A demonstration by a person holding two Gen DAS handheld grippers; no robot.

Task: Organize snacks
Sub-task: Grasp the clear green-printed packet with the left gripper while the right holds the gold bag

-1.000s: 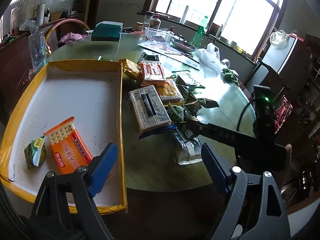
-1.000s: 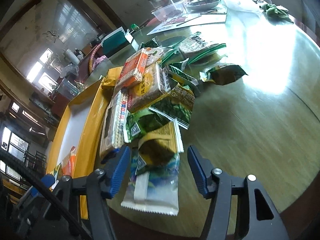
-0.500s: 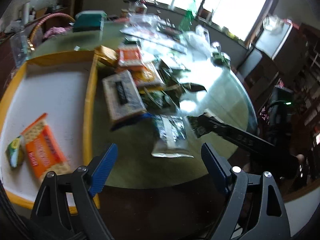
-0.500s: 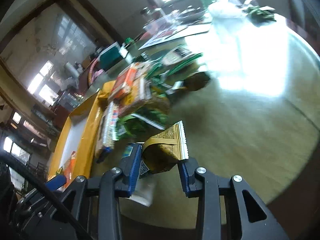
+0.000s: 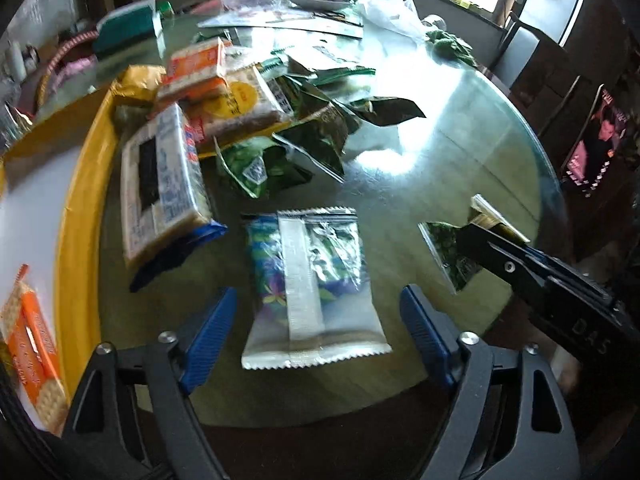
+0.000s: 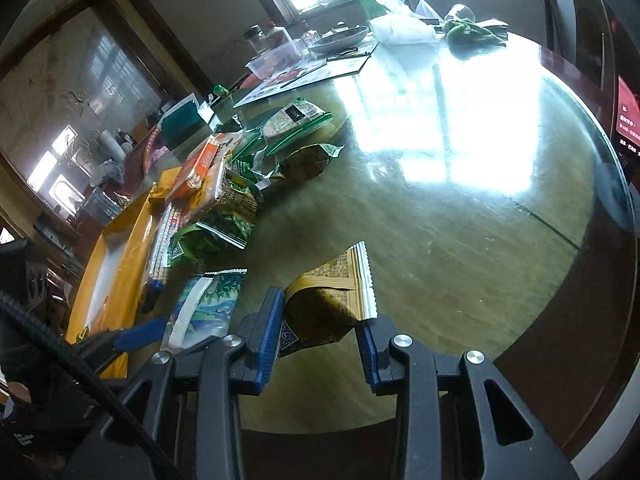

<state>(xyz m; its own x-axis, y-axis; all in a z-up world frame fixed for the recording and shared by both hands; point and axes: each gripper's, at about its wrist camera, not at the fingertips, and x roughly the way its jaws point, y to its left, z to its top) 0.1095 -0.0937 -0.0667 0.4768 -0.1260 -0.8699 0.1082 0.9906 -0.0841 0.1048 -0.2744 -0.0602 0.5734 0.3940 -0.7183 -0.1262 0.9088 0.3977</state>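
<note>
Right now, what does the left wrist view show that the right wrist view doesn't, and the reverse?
Only the left wrist view: the left gripper, its jaws closing around but not yet touching the blue-and-white packet, and the orange cracker pack lying in the yellow tray.

Only the right wrist view: the right gripper seen from behind, both pads pressing the tan-and-green packet.

Both: the glass table, the snack pile, the tray, the blue-and-white packet, and the held packet.

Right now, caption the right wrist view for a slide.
Right gripper shut on a gold snack packet above the glass table, snack pile and yellow tray to its left.
</note>
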